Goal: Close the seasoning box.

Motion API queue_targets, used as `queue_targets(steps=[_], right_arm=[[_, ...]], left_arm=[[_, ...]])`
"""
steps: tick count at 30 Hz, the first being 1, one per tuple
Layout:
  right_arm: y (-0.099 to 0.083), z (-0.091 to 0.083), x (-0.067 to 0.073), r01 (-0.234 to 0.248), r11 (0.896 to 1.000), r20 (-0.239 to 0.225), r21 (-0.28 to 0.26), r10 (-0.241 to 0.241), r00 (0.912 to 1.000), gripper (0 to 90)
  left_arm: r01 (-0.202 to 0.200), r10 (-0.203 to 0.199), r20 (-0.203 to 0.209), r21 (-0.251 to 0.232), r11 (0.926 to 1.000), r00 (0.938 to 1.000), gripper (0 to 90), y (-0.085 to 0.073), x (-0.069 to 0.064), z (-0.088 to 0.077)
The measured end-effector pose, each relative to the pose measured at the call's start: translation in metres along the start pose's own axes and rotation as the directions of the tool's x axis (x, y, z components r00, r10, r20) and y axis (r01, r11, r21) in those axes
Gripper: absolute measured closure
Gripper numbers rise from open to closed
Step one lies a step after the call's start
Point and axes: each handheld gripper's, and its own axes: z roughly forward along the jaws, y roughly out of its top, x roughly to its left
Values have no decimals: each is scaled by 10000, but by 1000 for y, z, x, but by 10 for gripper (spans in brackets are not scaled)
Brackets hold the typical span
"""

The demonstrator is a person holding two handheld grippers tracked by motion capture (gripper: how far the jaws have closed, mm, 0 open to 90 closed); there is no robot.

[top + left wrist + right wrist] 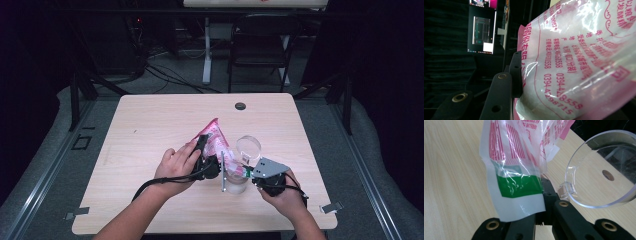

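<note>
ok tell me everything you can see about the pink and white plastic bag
The pink and white plastic bag is a glossy, crinkled pouch of thin clear film, printed with pink-red Chinese characters, phone numbers and stripes, plus a green band near one white sealed edge. It is held tilted above the wooden table, its top corner pointing up and away. The left hand-held gripper clamps its upper side and the right hand-held gripper pinches the green-banded end, beside a clear round container. Its contents look whitish.
</note>
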Motion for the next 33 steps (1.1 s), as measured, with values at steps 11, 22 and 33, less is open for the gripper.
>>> queue_targets(steps=[11, 22, 33], right_arm=[[0, 0, 0, -4, 10000, 44, 4, 4, 10000, 900], [-1, 1, 0, -86, 10000, -55, -27, 86, 9999, 900], [-1, 3, 1, -30, 10000, -68, 51, 31, 10000, 900]], left_arm=[[-102, 102, -6, 98, 9999, 9999, 655, 1, 1, -1], [-121, 121, -76, 18, 9999, 9999, 656, 3, 4, -1], [-125, 125, -49, 88, 9999, 9999, 657, 3, 4, 1]])
